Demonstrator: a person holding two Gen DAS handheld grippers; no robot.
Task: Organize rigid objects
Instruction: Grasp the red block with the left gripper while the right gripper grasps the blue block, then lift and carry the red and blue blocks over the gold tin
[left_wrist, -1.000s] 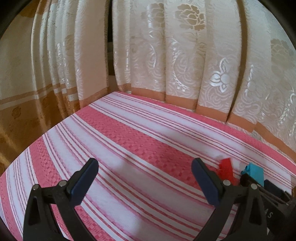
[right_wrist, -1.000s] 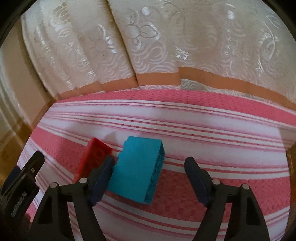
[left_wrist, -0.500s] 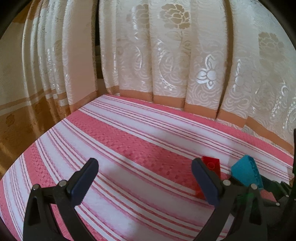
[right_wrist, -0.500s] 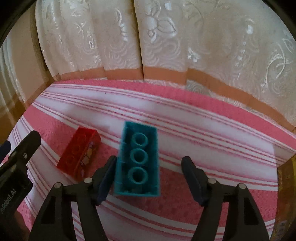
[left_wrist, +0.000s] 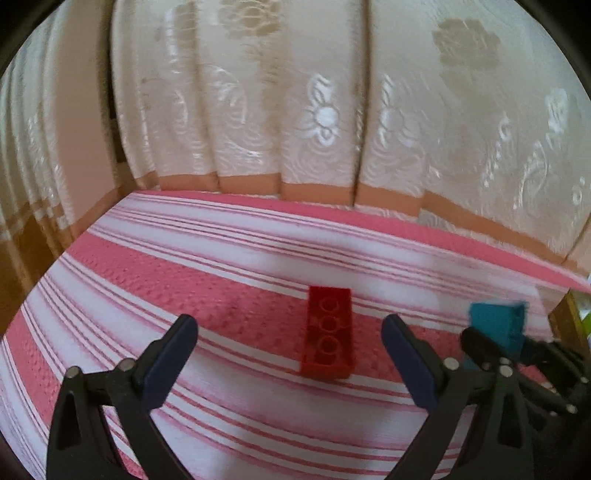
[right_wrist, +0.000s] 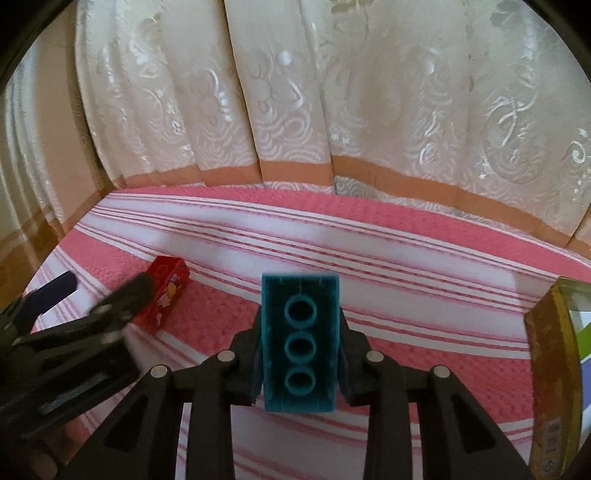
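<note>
Your right claw (right_wrist: 299, 363) is clamped tight on the teal brick (right_wrist: 300, 343), its pads pressing the two long sides so the hollow underside with its three round tubes faces the camera. That side-on hold keeps the brick square between the fingers, which should make it easy to set down straight. The brick looks lifted clear of the striped cloth (right_wrist: 406, 280), though the view from behind does not settle that.

Left of the teal brick, your left claw (left_wrist: 290, 354) hangs wide, its jaws just beginning to close, with nothing pressed between the pads. The red brick (left_wrist: 328, 332) lies flat on the cloth between and just beyond its fingertips, underside up, long axis running away from you. That lines it up for the same long-side grip, so this looks like the approach to a second pick. From the right wrist view you can see a printed sticker on the red brick's side.

At the far right of the teal brick, a yellow-edged box (right_wrist: 554, 369) stands at the frame's edge; whether it is the place for the bricks, you cannot tell.

Beyond both bricks, the cloth runs on to a cream curtain (right_wrist: 295, 110) hanging along its far edge.
</note>
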